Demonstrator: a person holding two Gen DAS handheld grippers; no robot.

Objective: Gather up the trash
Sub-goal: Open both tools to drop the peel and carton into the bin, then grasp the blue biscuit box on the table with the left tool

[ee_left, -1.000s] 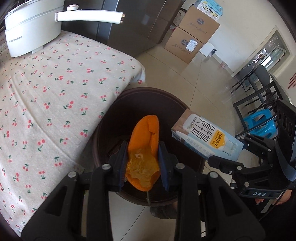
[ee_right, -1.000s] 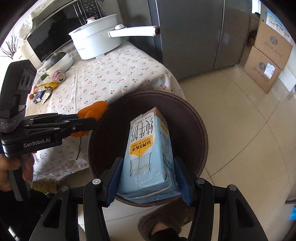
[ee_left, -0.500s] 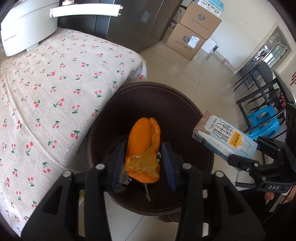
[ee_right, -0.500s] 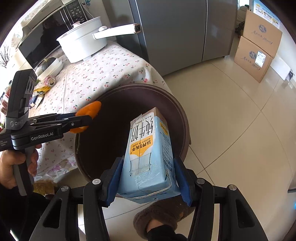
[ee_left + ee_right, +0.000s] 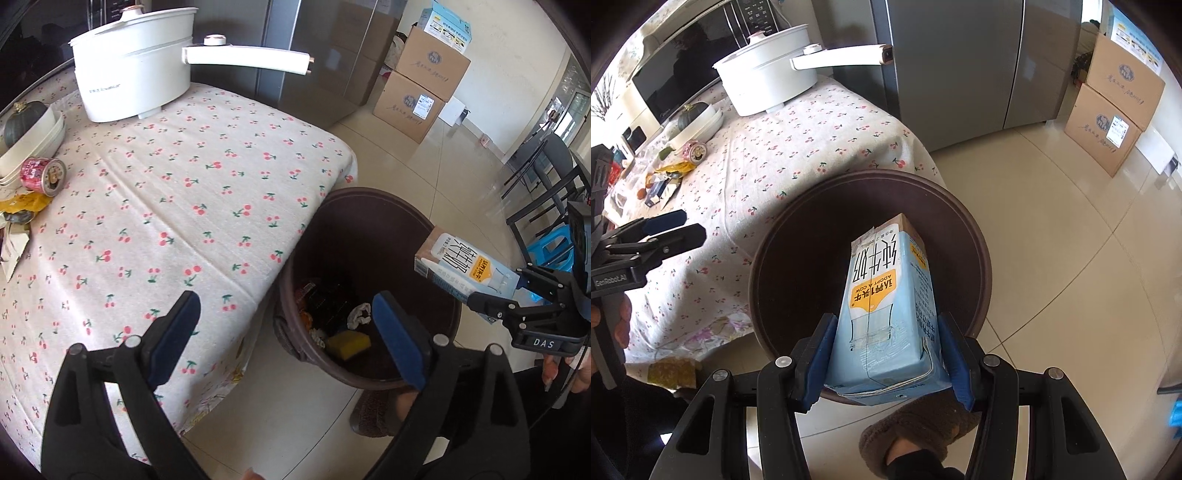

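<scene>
My left gripper (image 5: 291, 332) is open and empty, above the table's corner and the near rim of a dark brown trash bin (image 5: 373, 206). Trash lies in the bin's bottom, among it an orange piece (image 5: 349, 341). My right gripper (image 5: 886, 354) is shut on a light blue milk carton (image 5: 890, 310) and holds it over the near rim of the bin (image 5: 871, 192). The carton (image 5: 461, 269) also shows at the right of the left wrist view. More trash lies at the table's far left: a small red can (image 5: 42, 175) and wrappers (image 5: 18, 214).
The table has a cherry-print cloth (image 5: 166, 192). A white electric pot (image 5: 133, 70) with a long handle stands at its back, a bowl with a squash (image 5: 26, 129) beside it. Cardboard boxes (image 5: 421, 85) and a chair (image 5: 546, 177) stand on the tiled floor. A slippered foot (image 5: 916, 432) is below the bin.
My left gripper has opened and let go of the orange peel, which dropped into the bin, and it has drawn back toward the table. My right gripper still holds the carton over the bin.
</scene>
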